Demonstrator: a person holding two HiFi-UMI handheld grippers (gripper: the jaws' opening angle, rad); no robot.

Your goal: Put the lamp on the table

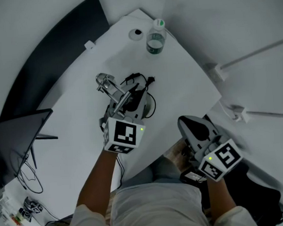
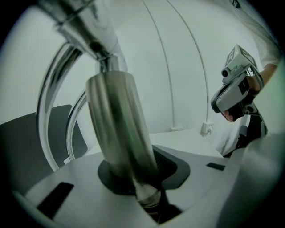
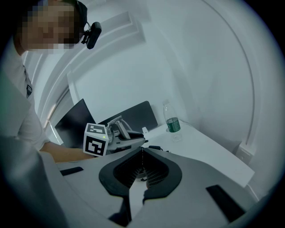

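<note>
The lamp (image 1: 111, 88) is chrome metal, with a curved arm and a tube-shaped stem (image 2: 120, 133). It hangs just over the middle of the white table (image 1: 178, 83), and its black cord (image 1: 140, 80) lies on the tabletop beside it. My left gripper (image 1: 129, 99) is shut on the stem, which fills the gap between the jaws in the left gripper view. My right gripper (image 1: 190, 124) sits off the table's near right edge. It is shut, its jaw tips (image 3: 142, 153) meet and it holds nothing.
A water bottle (image 1: 156, 37) with a green label stands near the table's far corner, beside a small round black object (image 1: 135, 33). A dark monitor (image 1: 17, 139) stands at the left with cables below it. A dark panel (image 1: 53, 48) runs along the table's far left side.
</note>
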